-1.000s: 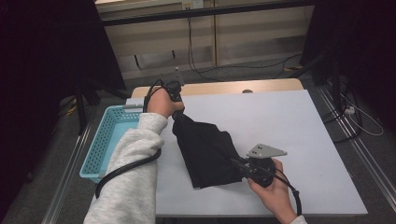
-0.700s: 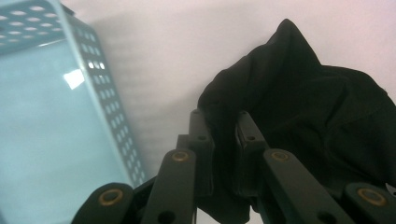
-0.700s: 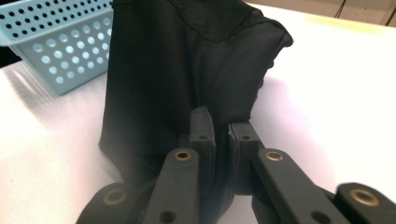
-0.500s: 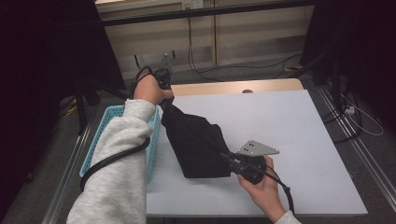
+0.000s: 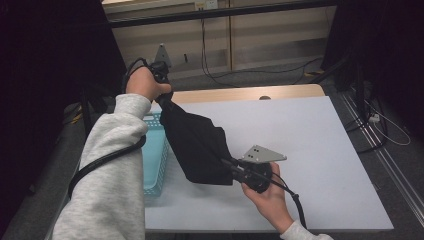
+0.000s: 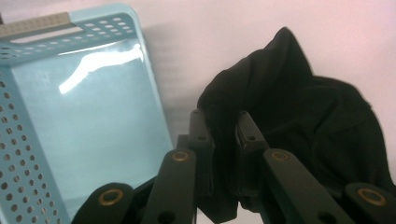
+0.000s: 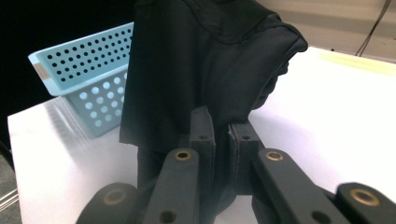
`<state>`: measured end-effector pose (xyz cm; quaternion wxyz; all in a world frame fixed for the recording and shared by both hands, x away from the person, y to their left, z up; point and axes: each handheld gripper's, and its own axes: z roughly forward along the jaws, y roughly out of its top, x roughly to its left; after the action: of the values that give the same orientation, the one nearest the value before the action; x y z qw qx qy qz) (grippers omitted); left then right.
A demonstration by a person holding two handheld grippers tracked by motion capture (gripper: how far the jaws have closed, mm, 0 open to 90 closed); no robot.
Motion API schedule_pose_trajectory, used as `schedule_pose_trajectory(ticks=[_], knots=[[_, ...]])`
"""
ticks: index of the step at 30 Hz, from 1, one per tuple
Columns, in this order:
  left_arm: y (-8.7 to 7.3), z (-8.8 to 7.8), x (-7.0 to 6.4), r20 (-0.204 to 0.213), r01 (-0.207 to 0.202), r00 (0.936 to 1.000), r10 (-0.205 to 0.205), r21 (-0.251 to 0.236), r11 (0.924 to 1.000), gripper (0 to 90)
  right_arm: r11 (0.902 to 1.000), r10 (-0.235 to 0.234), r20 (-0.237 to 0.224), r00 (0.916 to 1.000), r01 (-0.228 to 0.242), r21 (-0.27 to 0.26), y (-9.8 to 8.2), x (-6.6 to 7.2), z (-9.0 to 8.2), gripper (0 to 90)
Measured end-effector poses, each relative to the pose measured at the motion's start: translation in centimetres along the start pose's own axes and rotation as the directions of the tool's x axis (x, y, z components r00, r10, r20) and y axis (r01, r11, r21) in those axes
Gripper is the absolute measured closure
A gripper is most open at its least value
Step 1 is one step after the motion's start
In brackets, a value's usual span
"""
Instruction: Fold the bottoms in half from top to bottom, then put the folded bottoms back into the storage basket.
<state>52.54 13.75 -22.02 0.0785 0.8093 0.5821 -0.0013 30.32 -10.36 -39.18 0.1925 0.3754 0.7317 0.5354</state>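
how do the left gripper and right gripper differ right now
The left gripper is raised high beside the blue basket; the right gripper sits low over the table. The left grips the black cloth at its upper end, the right at its lower end. Both are shut on it.

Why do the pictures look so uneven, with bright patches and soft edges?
In the left gripper view, glare streaks across the blue basket floor, and the table looks pinkish. In the right gripper view, the white table is washed out and the near jaws are soft. In the high view, the black cloth loses its folds to darkness.
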Motion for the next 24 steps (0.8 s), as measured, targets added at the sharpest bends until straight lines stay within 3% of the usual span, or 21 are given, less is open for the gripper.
schedule_pose_trajectory(ticks=[16,24], knots=[[-1.9,-3.5,2.6,-0.005,0.020,0.9998,-0.020,-0.053,0.9984,80.7,0.9992,-0.035,-0.037,0.9987,0.034,-0.022,2.3,2.4,1.5,82.9],[-2.5,-5.5,5.2,-0.020,0.048,0.9985,-0.050,-0.091,0.9947,80.7,0.9976,-0.055,-0.087,0.9947,0.051,-0.047,4.0,4.3,3.0,82.9]])
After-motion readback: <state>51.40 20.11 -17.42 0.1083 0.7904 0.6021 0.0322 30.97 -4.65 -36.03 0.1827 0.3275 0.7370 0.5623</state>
